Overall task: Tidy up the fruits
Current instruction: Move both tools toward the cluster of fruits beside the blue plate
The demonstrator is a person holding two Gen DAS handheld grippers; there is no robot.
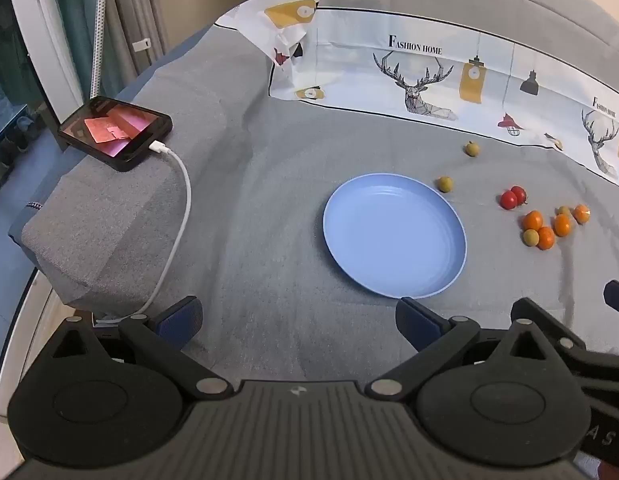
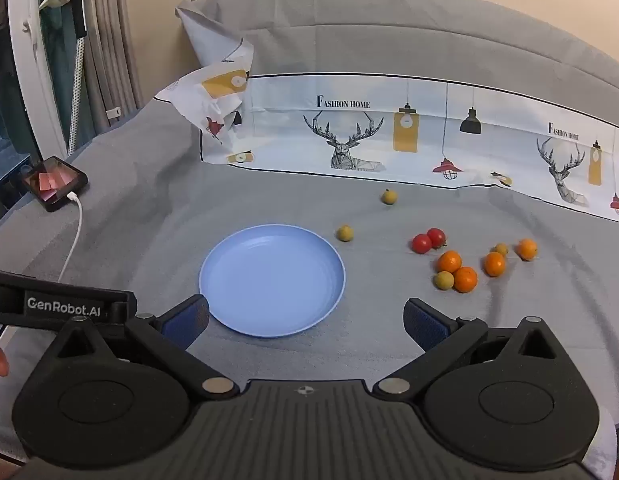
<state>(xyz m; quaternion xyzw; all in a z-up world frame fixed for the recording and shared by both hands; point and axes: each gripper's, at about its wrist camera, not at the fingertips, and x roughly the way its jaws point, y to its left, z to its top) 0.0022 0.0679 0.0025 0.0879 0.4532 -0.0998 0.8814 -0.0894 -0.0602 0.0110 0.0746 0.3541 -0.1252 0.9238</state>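
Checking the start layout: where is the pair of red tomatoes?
In both views the red tomatoes lie on the grey cloth right of the blue plate, just behind the orange fruits.

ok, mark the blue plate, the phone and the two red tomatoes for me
blue plate point(image 2: 245, 280): right wrist view, bare inner floor.
phone point(image 1: 115, 130): left wrist view, lit screen.
red tomatoes point(image 2: 422, 243): right wrist view, front tomato's skin.
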